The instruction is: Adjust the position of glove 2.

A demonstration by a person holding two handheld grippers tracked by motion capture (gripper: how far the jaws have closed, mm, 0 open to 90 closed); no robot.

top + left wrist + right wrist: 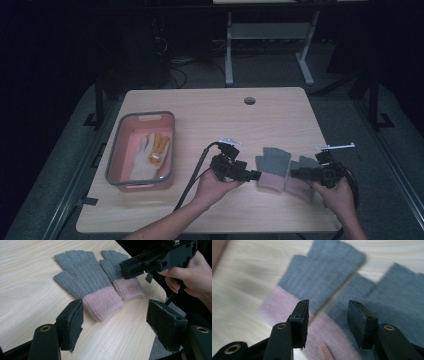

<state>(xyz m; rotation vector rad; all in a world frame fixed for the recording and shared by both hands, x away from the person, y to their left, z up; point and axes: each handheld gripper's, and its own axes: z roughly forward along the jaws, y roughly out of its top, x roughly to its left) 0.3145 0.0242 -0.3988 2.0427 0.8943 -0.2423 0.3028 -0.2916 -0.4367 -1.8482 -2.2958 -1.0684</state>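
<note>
Pale wood tabletop [210, 115] carries two grey-and-pink gloves [85, 287] lying side by side between the spread, empty left claw [115, 322] and spread, empty right claw [328, 320], so each should settle squarely over one pink cuff before pinching.

Pink bin [114, 150] (holding white gloves [150, 152]) on table [210, 115].

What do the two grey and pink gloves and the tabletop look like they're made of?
The gloves look like soft knitted yarn, probably wool or acrylic: ribbed stitches, matte fuzzy pink cuffs, and a small tan tag on one. The tabletop looks like pale wood or wood-look laminate, smooth with printed-looking grain.
</note>
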